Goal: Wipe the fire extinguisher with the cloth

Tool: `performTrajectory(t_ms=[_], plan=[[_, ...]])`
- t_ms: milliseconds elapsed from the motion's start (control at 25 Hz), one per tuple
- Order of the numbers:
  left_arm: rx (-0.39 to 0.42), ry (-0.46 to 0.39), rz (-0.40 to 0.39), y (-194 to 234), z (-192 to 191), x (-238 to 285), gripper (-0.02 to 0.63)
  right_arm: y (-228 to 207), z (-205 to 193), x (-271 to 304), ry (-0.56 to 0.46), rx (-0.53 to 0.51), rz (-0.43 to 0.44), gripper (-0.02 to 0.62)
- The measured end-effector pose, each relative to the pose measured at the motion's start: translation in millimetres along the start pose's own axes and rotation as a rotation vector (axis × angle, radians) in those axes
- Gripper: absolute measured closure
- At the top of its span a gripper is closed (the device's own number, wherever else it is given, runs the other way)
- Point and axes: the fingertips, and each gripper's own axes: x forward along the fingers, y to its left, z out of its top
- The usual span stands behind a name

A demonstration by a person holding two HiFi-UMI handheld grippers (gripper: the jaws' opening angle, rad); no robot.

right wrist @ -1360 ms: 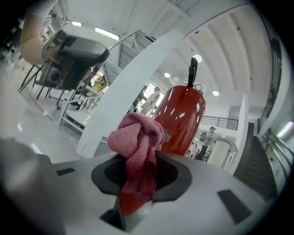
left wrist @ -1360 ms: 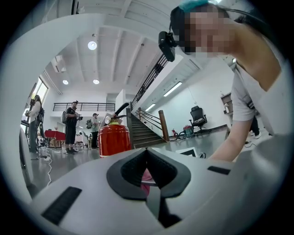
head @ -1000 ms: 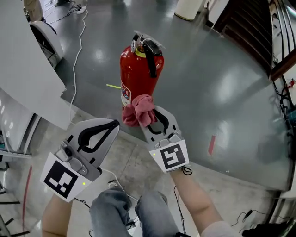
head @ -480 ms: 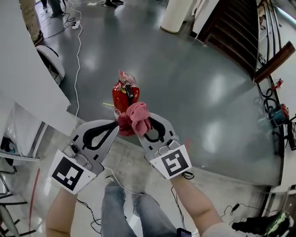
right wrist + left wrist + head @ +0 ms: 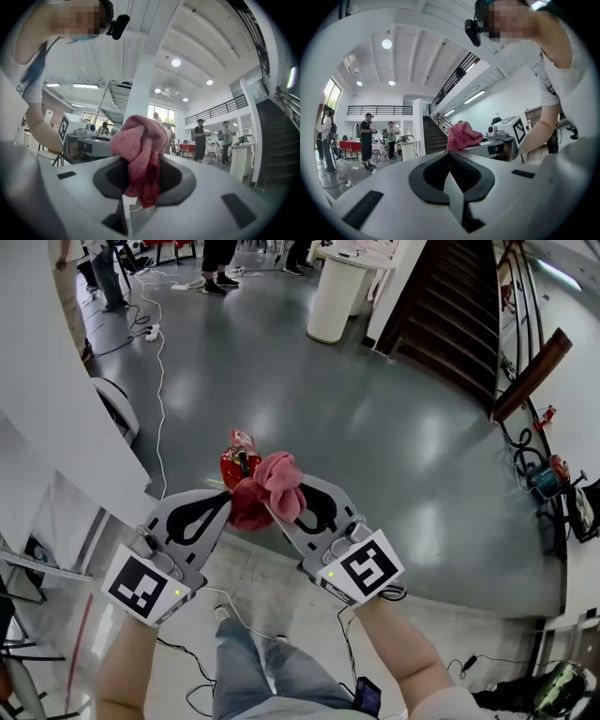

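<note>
Your left gripper [image 5: 221, 502] has its flat grey jaws pressed together to a point, with nothing between them. Behind the tips there is only the dark teardrop-shaped opening. At its one o'clock in the head view stands the fire extinguisher [image 5: 234, 465], a glossy red cylinder seen from above and largely covered by the tools. Overlapping it at its four o'clock is the cloth [image 5: 274, 486], a pink, nubbly terry rag bunched into a soft lump. Your right gripper [image 5: 292, 510] is clamped on that rag — in the right gripper view a fold hangs down through the jaw opening. Whether the cloth touches the extinguisher I can't tell. Beyond, from twelve to three o'clock, spreads a smooth grey floor [image 5: 394, 446] with a shiny finish.
</note>
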Motion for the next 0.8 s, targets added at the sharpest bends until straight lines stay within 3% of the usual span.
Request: performTrajectory(t_ms=[240,800], plan=[[-0.004,-0.015,0.001,-0.9,24.0,-14.0,0.597,10.1,32.8,-3.5,-0.055,0.083,0.026,0.466],[-0.012,-0.026,0.009,-2.3,38.6,-18.6,0.597,19.3,45.6,-6.4,-0.079,0.105,0.049,0.466]])
